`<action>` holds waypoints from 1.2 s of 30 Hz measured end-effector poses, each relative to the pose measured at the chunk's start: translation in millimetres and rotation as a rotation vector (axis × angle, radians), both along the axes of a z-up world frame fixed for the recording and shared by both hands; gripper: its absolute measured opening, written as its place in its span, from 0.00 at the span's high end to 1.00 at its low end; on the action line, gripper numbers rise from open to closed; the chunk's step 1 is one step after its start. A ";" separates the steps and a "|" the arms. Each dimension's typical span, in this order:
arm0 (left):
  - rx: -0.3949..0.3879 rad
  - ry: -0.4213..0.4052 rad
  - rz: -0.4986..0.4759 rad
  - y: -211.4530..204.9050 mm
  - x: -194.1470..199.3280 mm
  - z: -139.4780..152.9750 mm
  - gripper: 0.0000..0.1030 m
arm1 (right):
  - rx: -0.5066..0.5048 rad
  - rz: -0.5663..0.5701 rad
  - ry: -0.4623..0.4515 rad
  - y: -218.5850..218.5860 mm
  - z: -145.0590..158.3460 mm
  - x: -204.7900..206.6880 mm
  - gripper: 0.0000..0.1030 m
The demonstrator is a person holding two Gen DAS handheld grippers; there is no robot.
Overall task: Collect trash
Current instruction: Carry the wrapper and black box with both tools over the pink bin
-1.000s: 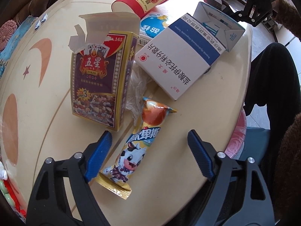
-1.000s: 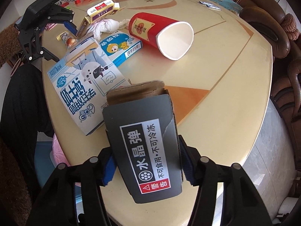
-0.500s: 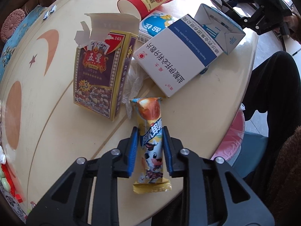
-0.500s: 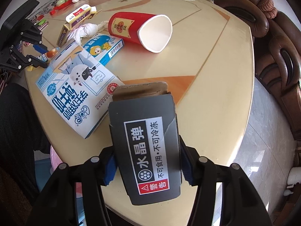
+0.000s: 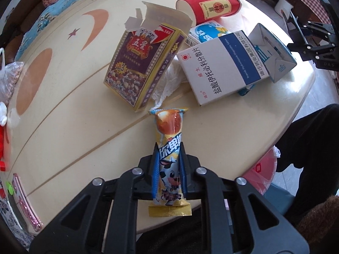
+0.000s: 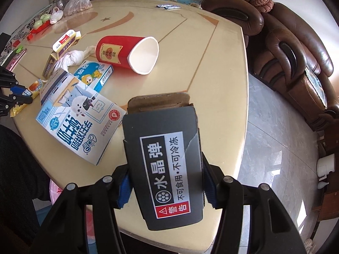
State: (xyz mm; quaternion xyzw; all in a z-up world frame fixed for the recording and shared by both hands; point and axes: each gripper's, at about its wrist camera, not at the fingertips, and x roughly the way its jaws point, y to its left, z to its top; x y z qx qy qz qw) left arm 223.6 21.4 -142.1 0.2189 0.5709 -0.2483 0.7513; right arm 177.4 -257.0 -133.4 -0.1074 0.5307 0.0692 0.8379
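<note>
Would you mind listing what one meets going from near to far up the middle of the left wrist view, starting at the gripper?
Left gripper shut on the snack wrapper → crumpled white tissue → purple and yellow card box → red paper cup lying on its side.

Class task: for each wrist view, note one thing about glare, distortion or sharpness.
Left wrist view: fisheye bends the table edge into a curve; the snack wrapper print stays sharp. Right wrist view: sunlight glares white off the floor tiles, while the black box label remains legible.
</note>
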 end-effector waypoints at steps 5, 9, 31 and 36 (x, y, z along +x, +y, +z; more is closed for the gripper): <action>-0.046 0.000 0.115 19.5 7.4 9.8 0.84 | 0.043 -0.064 -0.028 -7.1 14.1 -0.1 0.48; -0.081 0.004 0.193 30.0 12.1 17.3 0.84 | 0.054 -0.075 -0.053 -5.3 25.4 -0.9 0.48; -0.136 -0.192 0.183 8.6 -56.8 110.4 0.84 | 0.103 0.075 -0.212 77.7 123.6 -55.5 0.48; -0.171 -0.212 0.190 4.2 -78.0 122.3 0.84 | 0.106 0.105 -0.244 93.9 138.0 -83.8 0.48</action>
